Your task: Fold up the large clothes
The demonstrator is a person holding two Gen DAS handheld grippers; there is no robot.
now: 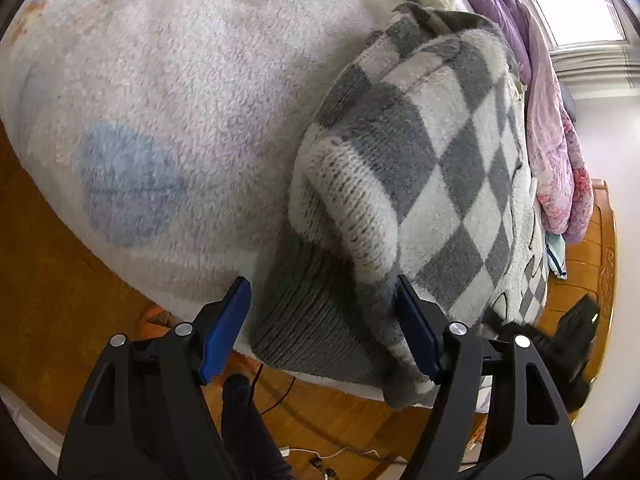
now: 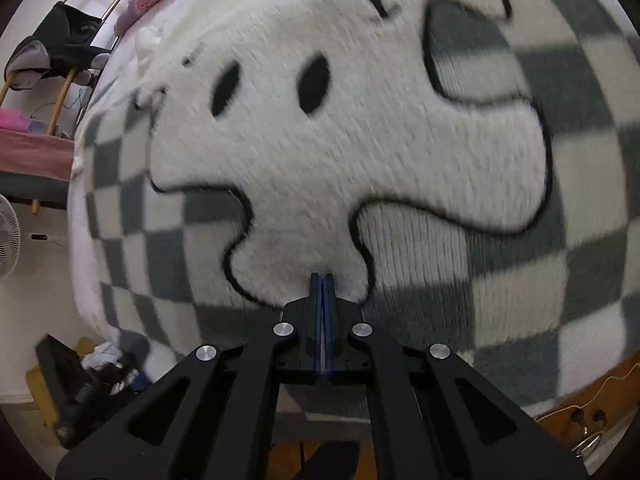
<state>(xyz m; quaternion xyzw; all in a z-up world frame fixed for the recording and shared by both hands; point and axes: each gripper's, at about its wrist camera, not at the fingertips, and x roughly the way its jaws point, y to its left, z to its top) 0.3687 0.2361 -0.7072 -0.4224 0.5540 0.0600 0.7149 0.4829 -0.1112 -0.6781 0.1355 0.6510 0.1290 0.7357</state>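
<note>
A grey-and-white checkered knit sweater (image 1: 424, 152) lies on a bed at the right of the left wrist view, a sleeve folded over it and its grey ribbed hem (image 1: 304, 320) at the bed edge. My left gripper (image 1: 324, 328) is open, its blue pads either side of the hem; the right pad touches the fabric. In the right wrist view the sweater (image 2: 360, 140) fills the frame, showing a white cartoon face with black eyes. My right gripper (image 2: 323, 280) has its jaws together at the sweater's lower edge; I cannot tell whether fabric is pinched between them.
The sweater rests on a pale fleece blanket (image 1: 168, 92) with a blue feather print. A purple and pink quilt (image 1: 556, 128) is bunched at the far side. Wooden floor (image 1: 48, 264) with cables lies below. A fan (image 2: 8, 236) and a clothes rack (image 2: 60, 48) stand at the left.
</note>
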